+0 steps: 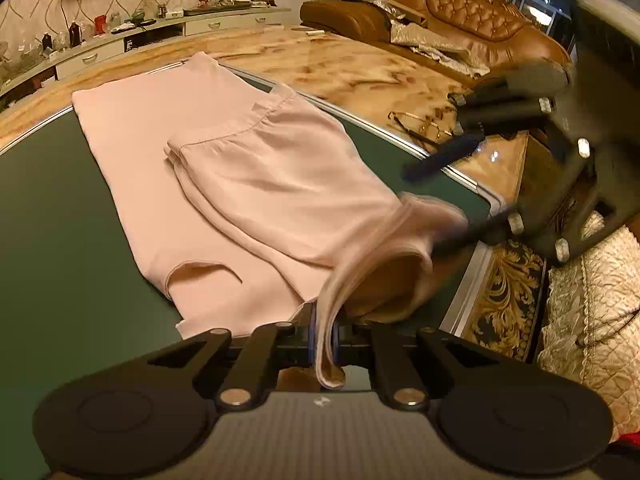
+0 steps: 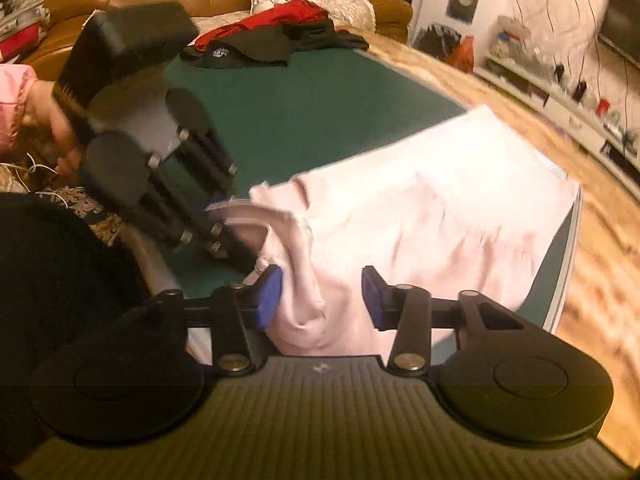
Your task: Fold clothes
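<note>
A pink garment [image 1: 224, 184] lies half folded on the green desk [image 1: 60, 208], mid-frame. The left gripper [image 1: 324, 340], bottom centre, has its fingers clamped on the hem. The right gripper [image 2: 322, 300] has its fingers apart around bunched cloth.

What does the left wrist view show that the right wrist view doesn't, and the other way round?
Only the left wrist view: the left gripper shut on a pink hem, and eyeglasses on the marble surface beyond the table edge.

Only the right wrist view: the right gripper open, with bunched fabric between its blue pads, and a pile of red and black clothes at the far end.

Both: the pink garment partly folded on the green table, and a brown leather sofa.
</note>
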Motion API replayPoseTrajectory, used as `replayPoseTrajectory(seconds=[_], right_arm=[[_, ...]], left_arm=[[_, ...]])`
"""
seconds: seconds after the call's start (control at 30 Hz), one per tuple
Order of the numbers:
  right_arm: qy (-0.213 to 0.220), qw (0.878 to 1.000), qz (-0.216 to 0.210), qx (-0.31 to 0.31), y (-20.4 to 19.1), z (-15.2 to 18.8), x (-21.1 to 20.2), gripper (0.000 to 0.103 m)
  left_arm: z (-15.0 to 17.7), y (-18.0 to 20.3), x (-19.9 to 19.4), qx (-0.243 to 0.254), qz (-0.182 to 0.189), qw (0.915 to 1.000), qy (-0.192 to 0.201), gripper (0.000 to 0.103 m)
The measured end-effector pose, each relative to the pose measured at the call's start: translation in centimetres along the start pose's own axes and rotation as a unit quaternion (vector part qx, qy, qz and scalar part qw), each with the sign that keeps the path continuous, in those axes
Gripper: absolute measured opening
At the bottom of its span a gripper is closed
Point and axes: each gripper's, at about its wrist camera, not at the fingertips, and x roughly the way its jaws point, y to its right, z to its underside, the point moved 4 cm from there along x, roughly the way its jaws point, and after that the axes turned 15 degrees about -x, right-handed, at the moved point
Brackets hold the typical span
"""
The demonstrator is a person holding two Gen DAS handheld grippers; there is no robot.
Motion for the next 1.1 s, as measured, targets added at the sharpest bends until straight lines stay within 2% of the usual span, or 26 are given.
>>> replayPoseTrajectory(seconds=[0.1,0.23,0.4,0.57,0.73,0.77,0.8,0.83,1.1], right_arm=[[-0.009,1.0,-0.008,0.008,-1.9,2.2,-0.9,0.06],[-0.011,1.0,-0.017,-0.005,-4.1,3.4,-1.4,0.06],[-0.019,0.997,0.025,-0.075,-6.4,3.4,-0.8,0.06],[-0.022,0.986,0.07,-0.149,-7.6,3.4,0.9,0.06],[-0.011,0.98,0.081,-0.184,-7.5,3.3,1.8,0.06],[-0.015,0.979,0.084,-0.184,-7.4,3.2,2.0,0.05],[-0.02,0.98,0.081,-0.181,-7.3,3.2,2.3,0.016],[-0.02,0.982,0.072,-0.172,-7.1,3.1,2.4,0.012],[-0.007,0.989,0.051,-0.135,-8.4,2.4,-0.5,0.011]], left_arm=[[-0.2,-0.3,-0.1,-0.012,0.004,0.9999,0.003,0.009],[-0.3,-0.6,-0.3,-0.023,0.008,0.9997,0.006,0.009],[-0.7,-0.6,-0.7,-0.031,0.014,0.9993,0.015,0.009],[-0.5,-0.5,-0.9,-0.026,0.011,0.9995,0.011,0.009],[-0.1,-0.5,-0.9,-0.023,0.01,0.9997,0.005,0.009],[0.1,-0.4,-1.0,-0.022,0.009,0.9997,0.004,0.009],[0.2,-0.3,-1.0,-0.021,0.009,0.9997,0.001,0.009],[0.4,-0.2,-1.1,-0.018,0.011,0.9998,-0.001,0.009],[3.0,1.3,-3.8,-0.002,0.05,0.9985,-0.024,0.007]])
